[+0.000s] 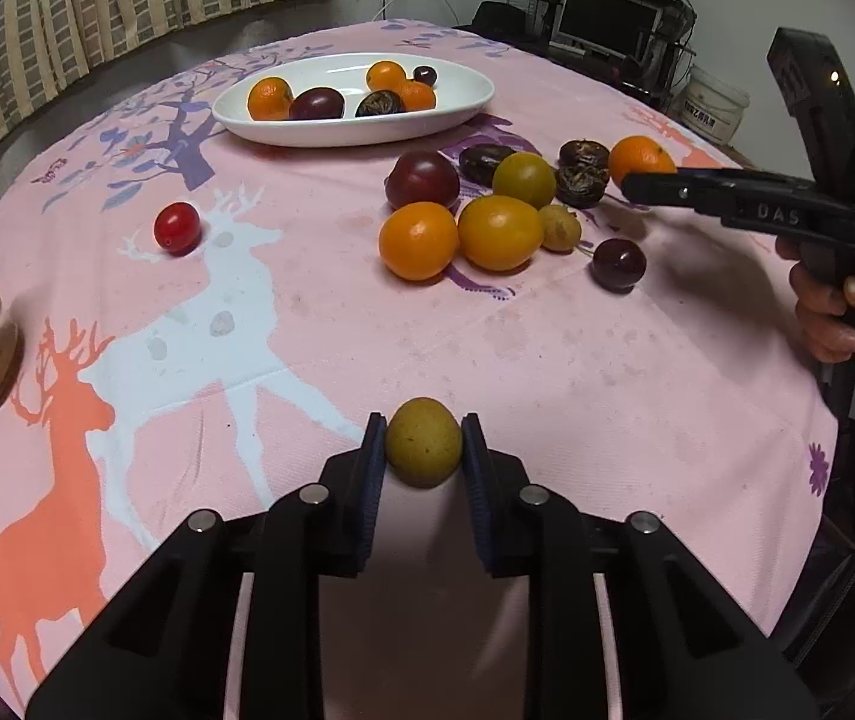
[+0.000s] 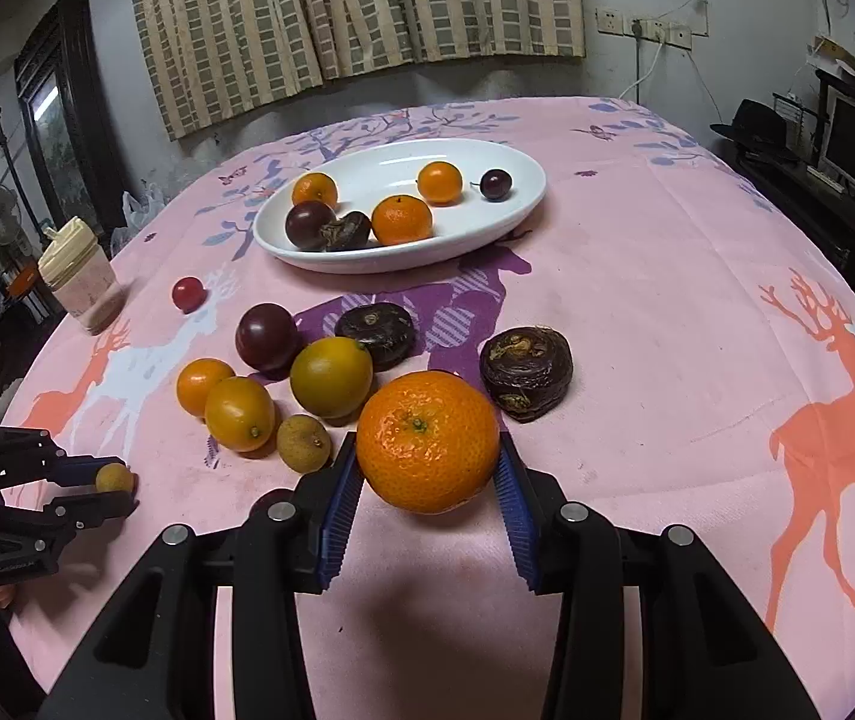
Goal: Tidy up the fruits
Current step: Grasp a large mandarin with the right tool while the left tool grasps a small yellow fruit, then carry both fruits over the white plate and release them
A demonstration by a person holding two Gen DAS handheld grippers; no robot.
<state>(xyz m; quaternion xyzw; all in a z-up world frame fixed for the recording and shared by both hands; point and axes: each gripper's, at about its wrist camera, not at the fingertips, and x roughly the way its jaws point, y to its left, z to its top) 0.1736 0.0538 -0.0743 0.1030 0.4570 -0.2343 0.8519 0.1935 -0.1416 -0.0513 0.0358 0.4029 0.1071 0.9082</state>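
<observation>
the left gripper is clenched on a small yellow-green longan above the pink tablecloth. right of it, the right gripper grasps a mandarin, short of the white oval dish.

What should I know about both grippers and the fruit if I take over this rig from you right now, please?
Left gripper: jaws shut on a small yellow-brown fruit, held near you, above the cloth.
Right gripper: jaws shut on a mandarin at the loose pile.
Done: six fruits lie in the white oval dish.
Left: carry both held fruits to the dish, then clear the loose pile and the lone red cherry tomato on the pink tablecloth.
</observation>
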